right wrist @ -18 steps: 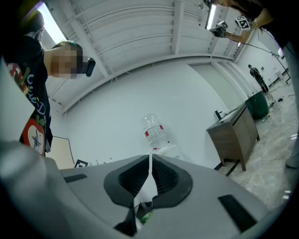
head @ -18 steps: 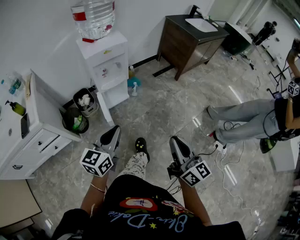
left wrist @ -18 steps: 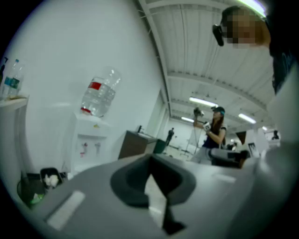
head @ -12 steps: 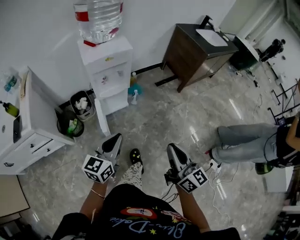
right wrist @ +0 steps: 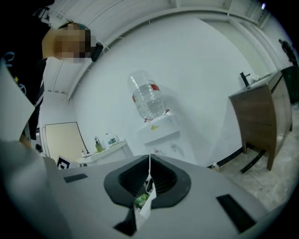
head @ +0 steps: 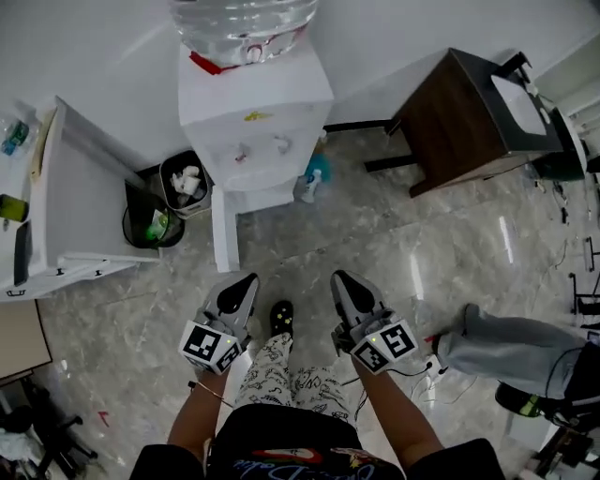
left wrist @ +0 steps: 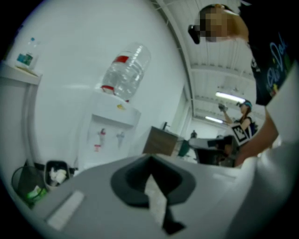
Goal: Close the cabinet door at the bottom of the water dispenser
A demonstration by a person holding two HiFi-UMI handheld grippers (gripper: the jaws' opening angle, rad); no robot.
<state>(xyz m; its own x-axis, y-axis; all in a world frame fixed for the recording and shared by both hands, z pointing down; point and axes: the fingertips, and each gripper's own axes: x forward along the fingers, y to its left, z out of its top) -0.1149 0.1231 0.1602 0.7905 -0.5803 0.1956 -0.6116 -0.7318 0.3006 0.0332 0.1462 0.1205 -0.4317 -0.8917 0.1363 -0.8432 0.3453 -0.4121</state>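
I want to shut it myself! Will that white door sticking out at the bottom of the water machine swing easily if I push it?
Probably yes: the thin white cabinet door looks flat and stiff, so it should swing lightly. Push gently, though: the white water dispenser carries a big clear bottle on top and might wobble.

We look from head camera steeply down, high above floor [head: 375, 234]: left gripper [head: 236, 292] and right gripper [head: 343, 286] near bottom centre, water dispenser [head: 255, 112] at top, well apart. Left gripper view sits low behind own jaws, faces forward and upward, frame tilted; we get dispenser left of centre, far. Right gripper view likewise low, upward, dispenser near centre. All three views share dispenser, its bottle [head: 242, 23], dark wooden cabinet [head: 469, 117] to its right.
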